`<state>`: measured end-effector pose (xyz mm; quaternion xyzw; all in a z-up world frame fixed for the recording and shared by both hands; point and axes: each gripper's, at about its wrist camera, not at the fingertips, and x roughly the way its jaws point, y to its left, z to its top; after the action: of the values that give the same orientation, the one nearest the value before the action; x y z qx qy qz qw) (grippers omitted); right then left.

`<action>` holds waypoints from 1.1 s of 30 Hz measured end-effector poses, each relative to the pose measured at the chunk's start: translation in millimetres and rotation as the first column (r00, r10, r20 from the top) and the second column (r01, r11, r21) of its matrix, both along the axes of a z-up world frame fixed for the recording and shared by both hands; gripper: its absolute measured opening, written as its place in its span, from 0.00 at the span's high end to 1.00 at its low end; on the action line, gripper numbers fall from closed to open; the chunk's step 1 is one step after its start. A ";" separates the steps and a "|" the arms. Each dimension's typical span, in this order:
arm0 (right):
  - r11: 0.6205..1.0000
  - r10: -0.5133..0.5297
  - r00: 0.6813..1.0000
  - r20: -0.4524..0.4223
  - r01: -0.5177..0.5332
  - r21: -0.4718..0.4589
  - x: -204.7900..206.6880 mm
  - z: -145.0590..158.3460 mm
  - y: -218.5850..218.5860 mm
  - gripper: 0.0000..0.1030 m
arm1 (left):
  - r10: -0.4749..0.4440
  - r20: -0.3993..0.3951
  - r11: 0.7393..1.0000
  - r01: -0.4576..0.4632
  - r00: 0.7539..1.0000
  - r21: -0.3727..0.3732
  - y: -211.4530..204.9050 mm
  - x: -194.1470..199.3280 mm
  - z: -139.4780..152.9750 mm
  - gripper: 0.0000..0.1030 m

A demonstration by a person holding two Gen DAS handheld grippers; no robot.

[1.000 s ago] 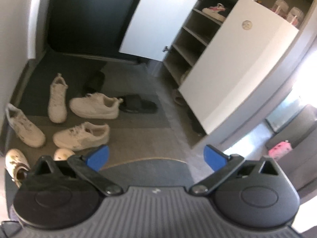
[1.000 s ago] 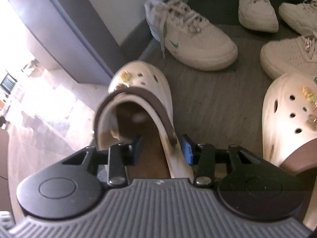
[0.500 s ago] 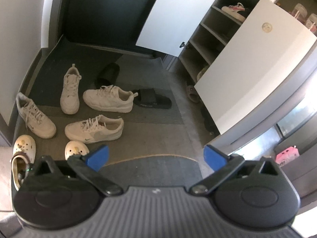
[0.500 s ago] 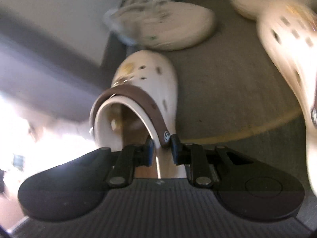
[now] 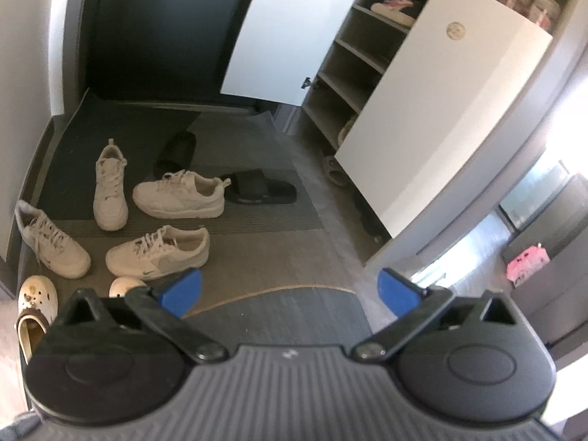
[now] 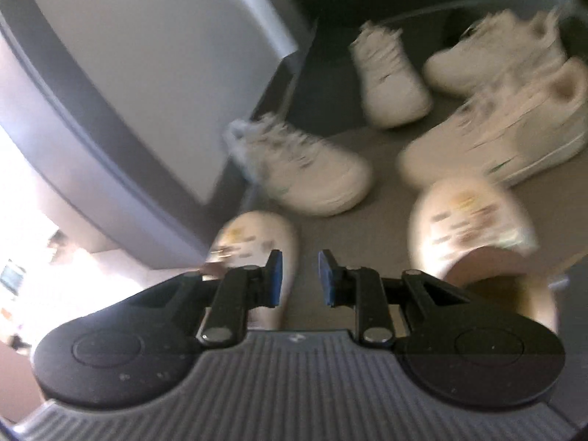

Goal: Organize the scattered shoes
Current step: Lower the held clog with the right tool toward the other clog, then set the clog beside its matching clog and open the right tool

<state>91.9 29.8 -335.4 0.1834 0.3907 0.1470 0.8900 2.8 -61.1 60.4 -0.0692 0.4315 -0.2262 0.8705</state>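
While its blue pads stand slightly apart on nothing, the right gripper [image 6: 300, 279] hangs over floor between two cream clogs (blurred): one [image 6: 257, 253] at nine o'clock, the other [image 6: 477, 235] at three. The left gripper [image 5: 290, 288] gapes wide, white sneakers [image 5: 158, 250] at ten o'clock.
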 end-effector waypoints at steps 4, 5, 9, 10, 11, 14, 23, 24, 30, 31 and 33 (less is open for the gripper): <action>1.000 -0.017 1.000 -0.018 0.018 0.017 -11.6 -11.6 -28.0 0.79 | -0.025 -0.026 1.000 0.026 0.999 0.009 -7.7 -7.2 -6.2 0.00; 1.000 -0.005 1.000 -0.012 0.006 0.016 -13.2 -12.3 -28.9 0.78 | -0.033 -0.032 0.999 0.034 0.999 0.010 -9.0 -9.2 -8.1 0.00; 0.999 -0.037 0.999 -0.015 0.037 0.003 -19.3 -7.0 -24.9 0.70 | -0.045 -0.022 0.998 0.046 0.999 0.037 -14.7 -11.6 -11.8 0.00; 0.996 -0.085 0.996 0.008 0.085 0.012 -28.6 -2.8 -26.2 0.68 | -0.044 -0.023 0.998 0.045 0.999 0.043 -13.9 -11.1 -13.9 0.00; 0.994 -0.105 0.994 0.009 0.105 -0.004 -34.1 -3.0 -25.1 0.63 | -0.042 -0.031 0.998 0.043 0.999 0.045 -12.9 -9.7 -16.0 0.00; 0.983 -0.162 0.987 0.005 0.162 -0.082 -50.6 -7.3 -20.5 0.59 | -0.035 -0.052 0.999 0.037 0.998 0.040 -11.1 -5.4 -19.1 0.00; 0.985 -0.166 0.984 -0.057 0.163 -0.054 -10.8 -46.8 -24.6 0.58 | -0.014 -0.115 1.000 0.015 0.993 0.011 -2.6 9.2 -25.6 0.00; 0.990 -0.140 0.989 -0.057 0.138 -0.036 -3.8 -50.3 -23.3 0.59 | -0.008 -0.114 1.000 0.009 0.993 0.012 -1.7 10.5 -25.7 0.00; 0.992 -0.124 0.989 -0.076 0.120 -0.046 8.7 -56.6 -8.7 0.77 | 0.010 -0.135 1.000 -0.009 0.991 0.007 1.1 19.2 -27.8 0.00; 0.990 -0.127 0.990 -0.062 0.123 -0.071 7.7 -53.1 -2.5 0.77 | 0.007 -0.153 1.000 -0.007 0.988 0.000 1.8 20.4 -29.3 0.00; 0.987 -0.140 0.990 -0.030 0.137 -0.084 6.5 -47.1 5.0 0.81 | -0.003 -0.180 1.000 -0.001 0.984 -0.019 3.4 21.6 -30.8 0.00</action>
<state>98.4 34.7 -382.6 0.1760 0.3984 0.0654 0.8978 24.4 -57.7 29.6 -0.0975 0.5062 -0.2236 0.8272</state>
